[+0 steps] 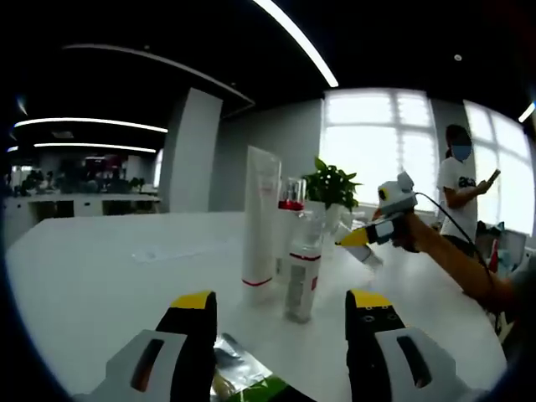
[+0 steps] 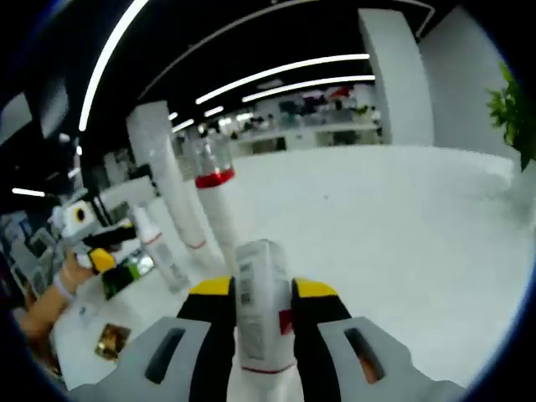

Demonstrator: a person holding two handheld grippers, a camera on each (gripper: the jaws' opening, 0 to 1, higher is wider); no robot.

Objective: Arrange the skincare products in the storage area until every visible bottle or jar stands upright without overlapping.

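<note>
On the white table (image 1: pixel 100 276) a tall white tube (image 1: pixel 260 218) stands upright, with a clear small bottle (image 1: pixel 301 280) in front of it and a red-banded bottle with a clear cap (image 1: pixel 291 197) behind. My left gripper (image 1: pixel 280 314) is open just short of them, and a foil and green packet (image 1: pixel 239 377) lies low between its jaws. My right gripper (image 2: pixel 261 289) is shut on a white bottle with a red band (image 2: pixel 255 264), held above the table. The right gripper (image 1: pixel 358 238) also comes in from the right beside the group. The white tube (image 2: pixel 163 167), capped bottle (image 2: pixel 216 193) and small bottle (image 2: pixel 159 247) stand to its left.
A potted plant (image 1: pixel 331 184) stands behind the bottles. A person (image 1: pixel 456 184) stands by the windows at the far right. A gold foil packet (image 2: pixel 109 339) lies on the table near the left gripper (image 2: pixel 94 255). Bare white tabletop (image 2: pixel 402 218) stretches away beyond.
</note>
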